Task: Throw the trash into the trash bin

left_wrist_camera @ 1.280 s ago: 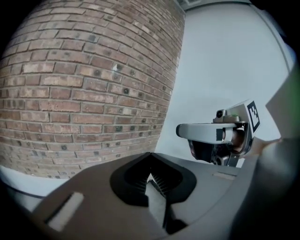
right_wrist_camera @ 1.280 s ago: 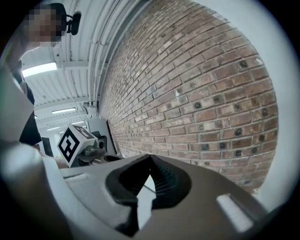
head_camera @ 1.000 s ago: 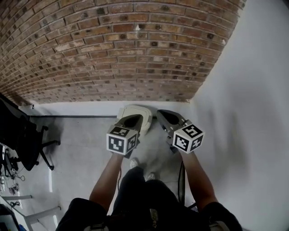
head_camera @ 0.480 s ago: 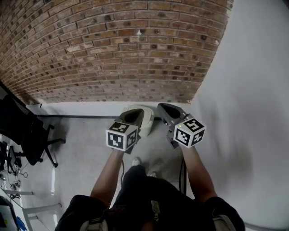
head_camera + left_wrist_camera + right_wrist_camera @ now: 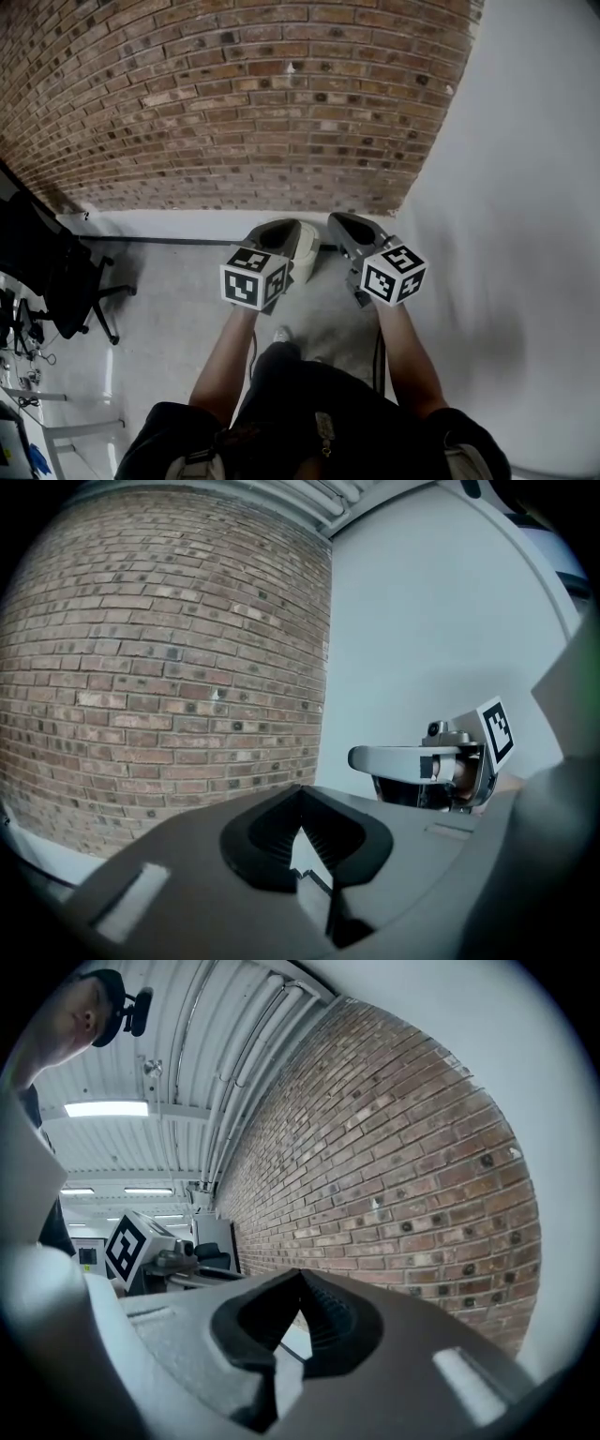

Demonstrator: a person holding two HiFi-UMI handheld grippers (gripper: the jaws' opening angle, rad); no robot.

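- The left gripper (image 5: 278,234) and the right gripper (image 5: 343,226) are held side by side at about the same height in front of a person standing in a corner, where a brick wall (image 5: 234,103) meets a plain white wall (image 5: 525,187).
- The left gripper's jaws are seen pressed together at their tip in its own view (image 5: 301,797), with only brick wall beyond them.
- The right gripper's jaws are likewise closed against each other (image 5: 300,1279).
- The trash bin (image 5: 306,253), pale and lidded, is set on the grey floor (image 5: 169,309) against the foot of the brick wall; it is partly covered by the left gripper in the head view.
- A black office chair (image 5: 56,281) is seen well apart at the left edge.
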